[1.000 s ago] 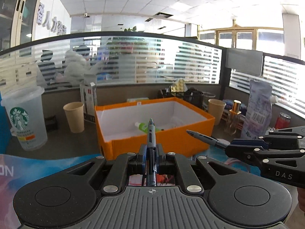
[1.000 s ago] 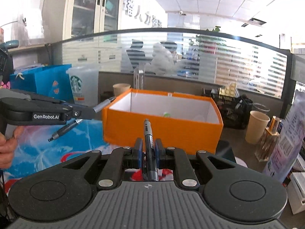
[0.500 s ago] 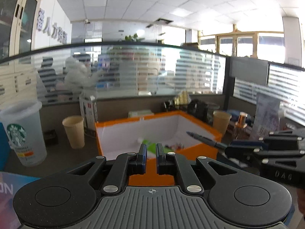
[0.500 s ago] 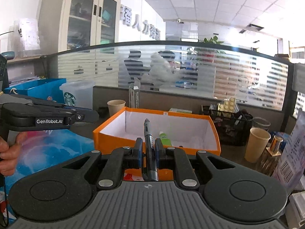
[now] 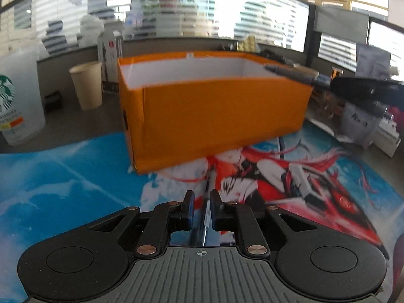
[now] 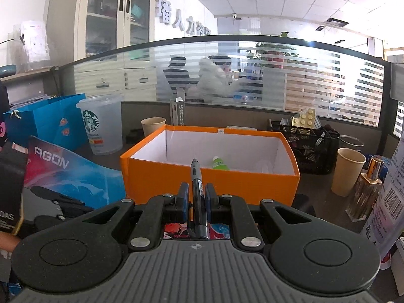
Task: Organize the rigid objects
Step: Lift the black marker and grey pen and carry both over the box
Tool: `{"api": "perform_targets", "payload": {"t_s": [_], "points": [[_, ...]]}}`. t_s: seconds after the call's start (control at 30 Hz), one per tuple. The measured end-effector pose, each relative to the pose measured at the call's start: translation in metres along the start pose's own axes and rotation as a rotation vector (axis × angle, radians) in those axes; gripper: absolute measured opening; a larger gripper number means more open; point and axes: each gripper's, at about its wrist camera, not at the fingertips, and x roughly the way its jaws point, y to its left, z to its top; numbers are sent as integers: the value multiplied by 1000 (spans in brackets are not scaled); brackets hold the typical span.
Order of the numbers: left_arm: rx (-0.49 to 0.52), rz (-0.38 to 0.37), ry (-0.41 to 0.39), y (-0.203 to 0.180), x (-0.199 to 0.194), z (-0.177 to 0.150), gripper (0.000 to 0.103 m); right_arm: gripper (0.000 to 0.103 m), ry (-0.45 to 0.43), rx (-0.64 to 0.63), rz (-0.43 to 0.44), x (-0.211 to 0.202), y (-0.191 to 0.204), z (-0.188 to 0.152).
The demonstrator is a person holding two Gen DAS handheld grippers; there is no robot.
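An orange box [image 5: 214,116] with a white inside stands on a printed mat [image 5: 75,176]. My left gripper [image 5: 201,202] is low over the mat in front of the box, its jaws a little apart and empty; a thin pen-like thing [image 5: 207,209] lies on the mat between them. My right gripper [image 6: 196,197] is shut on a dark pen [image 6: 198,184] that points at the orange box [image 6: 209,176]. That pen's tip shows over the box's right rim in the left wrist view [image 5: 287,73]. A green bottle [image 6: 219,162] lies inside the box.
A Starbucks cup [image 6: 101,123], a paper cup [image 6: 152,126] and a blue bag [image 6: 48,118] stand left of the box. Another paper cup [image 6: 347,171], a perfume bottle [image 6: 366,192] and a black mesh basket [image 6: 310,146] stand to its right.
My left gripper let go of its pen over the box a second ago, then dropped down to the mat in front of it. My right gripper has kept its pen and moved slightly closer.
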Motion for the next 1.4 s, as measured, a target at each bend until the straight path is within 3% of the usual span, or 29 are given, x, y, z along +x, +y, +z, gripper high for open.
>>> {"api": "perform_targets", "payload": {"t_s": [0.23, 0.27, 0.33, 0.5, 1.4], "points": [[74, 17, -6, -11, 7, -7, 21, 12, 3, 11, 3, 1, -1, -3], [75, 13, -10, -11, 8, -7, 20, 12, 2, 12, 3, 1, -2, -3], [59, 6, -12, -9, 9, -6, 8, 12, -1, 15, 4, 0, -1, -4], [4, -18, -7, -4, 8, -3, 7, 12, -5, 22, 4, -3, 0, -4], [46, -17, -227, -28, -60, 56, 7, 12, -77, 30, -21, -31, 1, 11]]}}
